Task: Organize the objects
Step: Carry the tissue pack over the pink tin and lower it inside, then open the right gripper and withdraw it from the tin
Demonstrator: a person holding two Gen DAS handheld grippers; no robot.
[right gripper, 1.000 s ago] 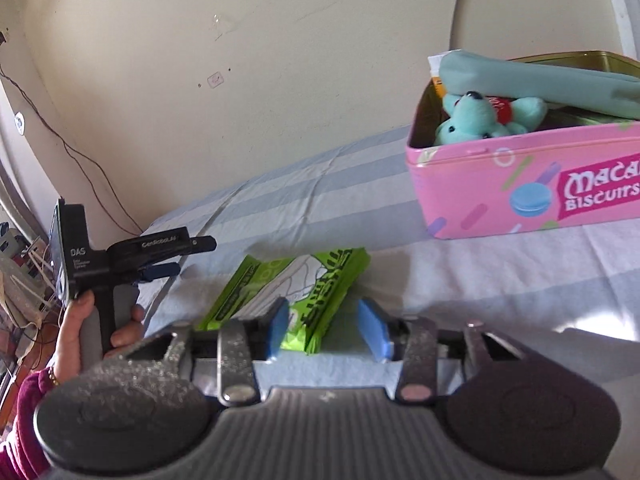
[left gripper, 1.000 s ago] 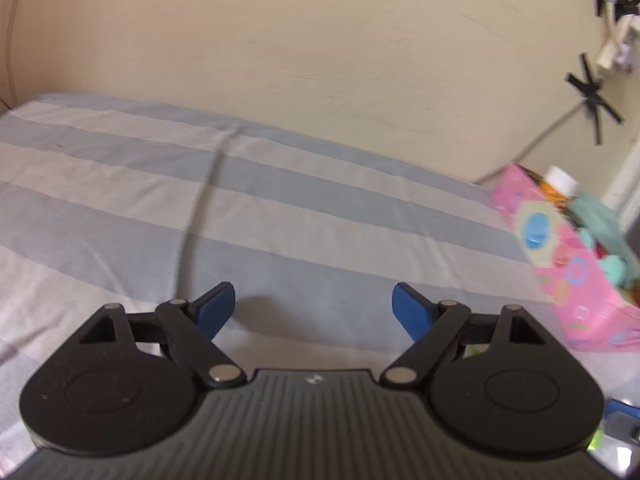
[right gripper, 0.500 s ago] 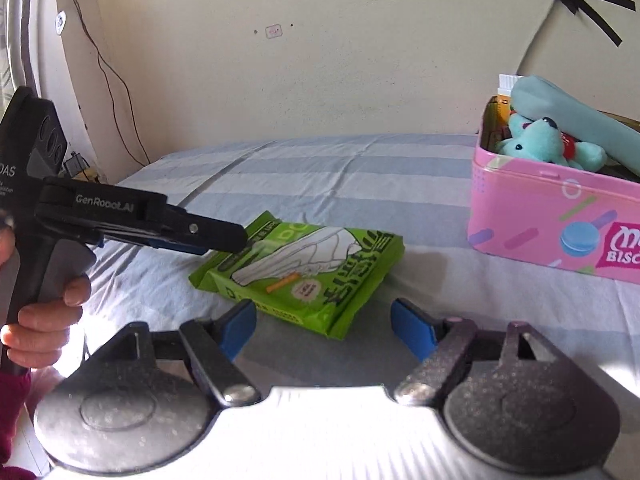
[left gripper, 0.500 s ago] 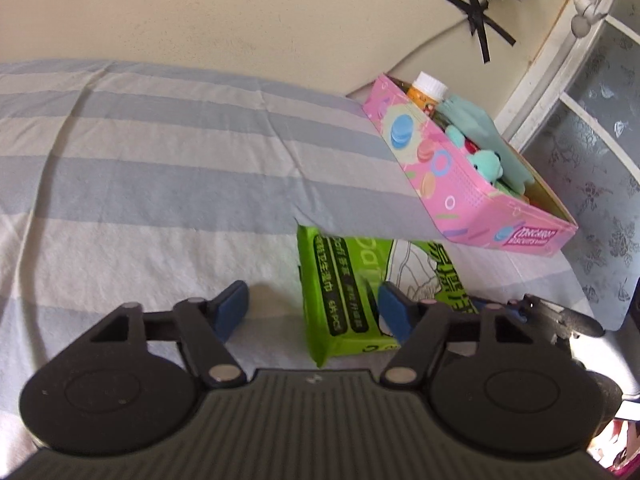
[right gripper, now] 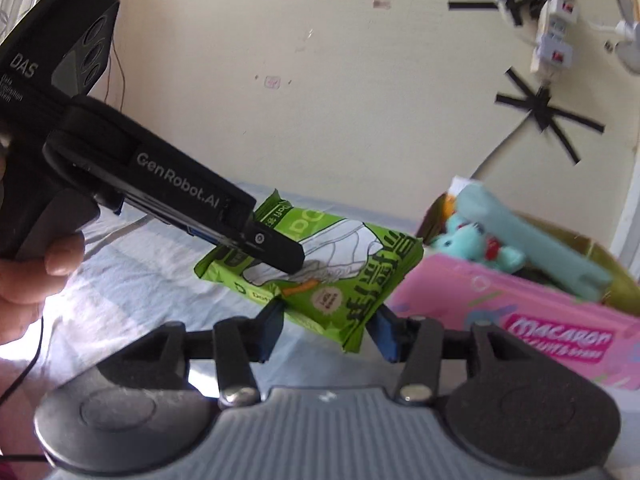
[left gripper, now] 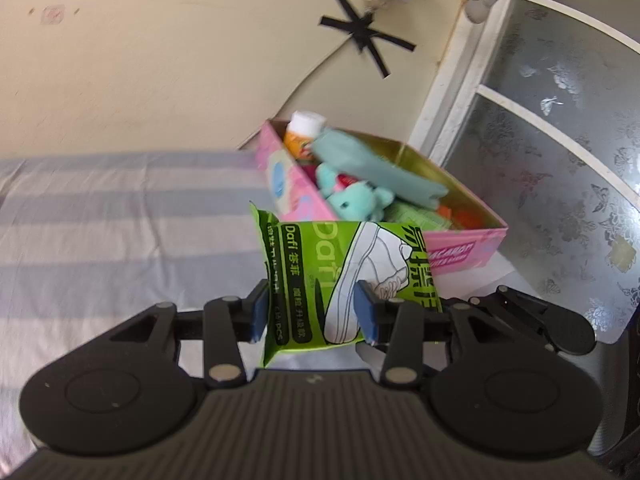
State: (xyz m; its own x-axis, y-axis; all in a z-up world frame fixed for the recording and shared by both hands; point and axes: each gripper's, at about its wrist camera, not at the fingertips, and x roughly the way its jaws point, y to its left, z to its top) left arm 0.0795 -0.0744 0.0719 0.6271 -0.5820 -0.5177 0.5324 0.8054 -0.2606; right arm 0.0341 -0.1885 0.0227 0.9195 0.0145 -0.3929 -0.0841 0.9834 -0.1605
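A green wipes packet (left gripper: 320,256) with a shoe drawing hangs above the striped bed (left gripper: 120,220), held from two sides. My left gripper (left gripper: 310,316) is shut on its near end; in the right wrist view its black fingers (right gripper: 288,256) clamp the packet's (right gripper: 360,264) far side. My right gripper (right gripper: 328,332) has the packet's lower corner between its blue pads, which touch both sides while the jaws are closing. Just beyond stands the open pink macaron tin (left gripper: 460,254), with its side wall (right gripper: 500,312) at the right.
Inside the tin lie a teal teddy (left gripper: 356,204), a teal pouch (left gripper: 372,168) and a white-capped bottle (left gripper: 304,132). A frosted window (left gripper: 560,200) rises behind it. A person's hand (right gripper: 32,280) grips the left handle. A power strip (right gripper: 554,36) hangs on the wall.
The left gripper swung right to the packet, closed on it and lifted it off the bed toward the tin. The right gripper opened wide, then closed around the packet's corner.
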